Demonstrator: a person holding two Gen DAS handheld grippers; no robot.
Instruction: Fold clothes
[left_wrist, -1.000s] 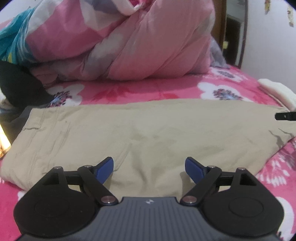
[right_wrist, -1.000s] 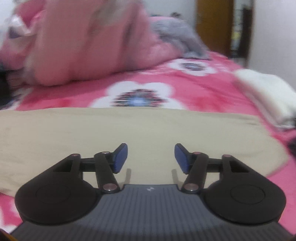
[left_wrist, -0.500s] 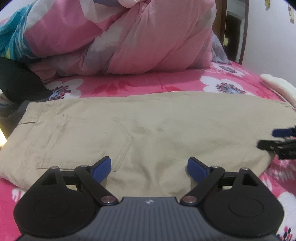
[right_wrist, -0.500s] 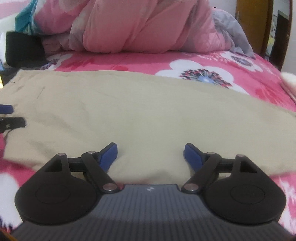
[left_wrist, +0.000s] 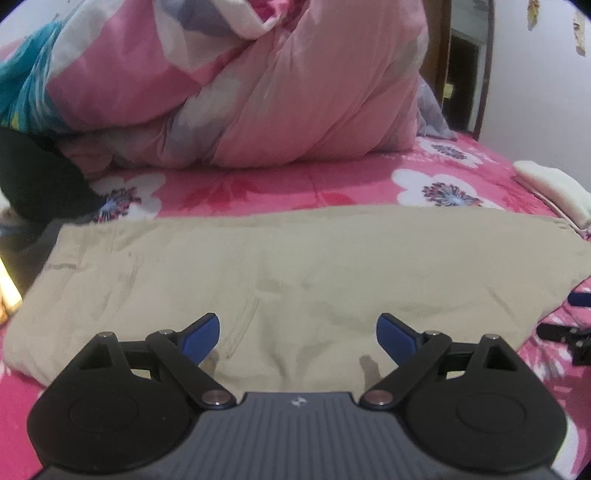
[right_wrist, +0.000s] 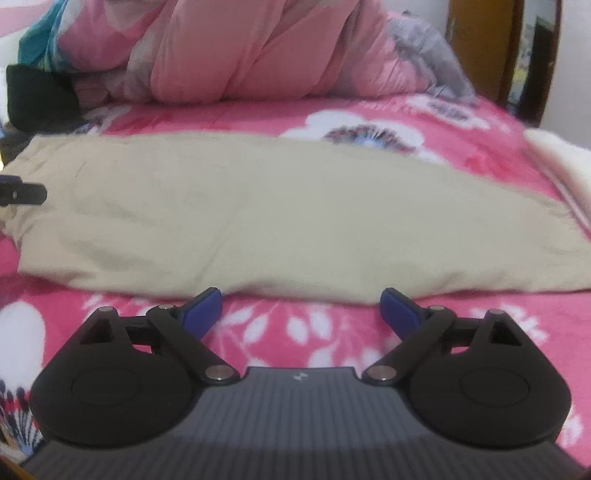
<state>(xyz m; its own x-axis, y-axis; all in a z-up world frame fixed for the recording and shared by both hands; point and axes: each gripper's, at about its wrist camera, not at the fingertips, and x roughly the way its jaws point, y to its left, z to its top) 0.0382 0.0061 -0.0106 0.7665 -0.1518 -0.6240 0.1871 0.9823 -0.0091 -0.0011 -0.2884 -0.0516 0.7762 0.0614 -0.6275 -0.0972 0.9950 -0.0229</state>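
Khaki trousers (left_wrist: 295, 266), seam (left view only)

In the left wrist view the trousers (left_wrist: 295, 273) are spread across the middle of the frame on the bed (left_wrist: 258, 188). Behind them, in the upper half, a heaped quilt (left_wrist: 240, 92) is piled. A folded cloth (left_wrist: 550, 188) lies at the right edge, just beside the trousers. The left tongs (left_wrist: 298, 334) are seen at lower centre, over the trousers' near edge. In the right wrist view the right tongs (right_wrist: 301, 308) are found at lower centre, over the bed just before the trousers' near edge.
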